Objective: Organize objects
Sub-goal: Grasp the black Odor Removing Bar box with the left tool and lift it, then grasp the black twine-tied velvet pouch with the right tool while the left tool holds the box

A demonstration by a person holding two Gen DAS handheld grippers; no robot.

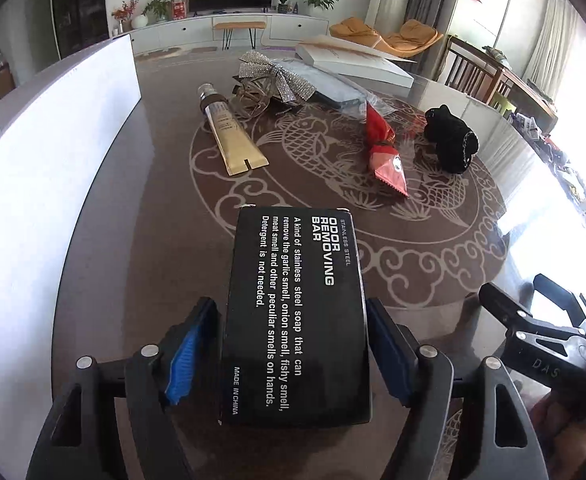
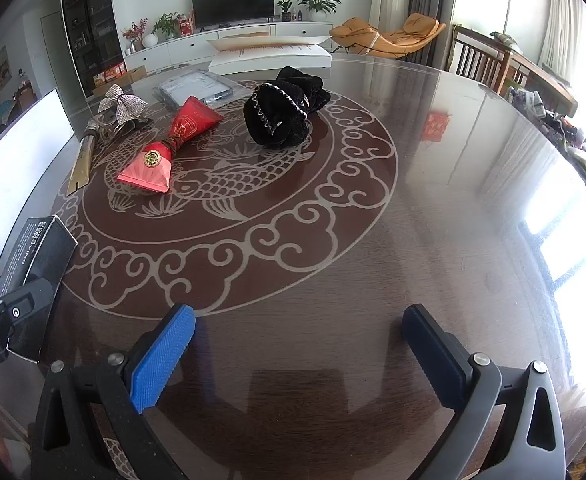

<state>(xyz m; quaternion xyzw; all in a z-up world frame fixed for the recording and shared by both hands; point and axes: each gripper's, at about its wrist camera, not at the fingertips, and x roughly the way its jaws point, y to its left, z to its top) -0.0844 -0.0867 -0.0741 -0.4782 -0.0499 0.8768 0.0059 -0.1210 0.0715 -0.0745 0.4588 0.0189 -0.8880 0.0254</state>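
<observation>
Now you are holding the black box (image 1: 297, 316) between the blue pads of your left hand-held gripper (image 1: 293, 356); the pads are lying against its two long sides, and it is hanging just above the table (image 1: 165, 216). Your right hand-held gripper (image 2: 299, 356) is hovering wide and empty over bare table. Farther off, the gold tube (image 1: 235, 136), red packet (image 1: 385, 152) and black pouch (image 1: 451, 140) are lying near one another.
</observation>
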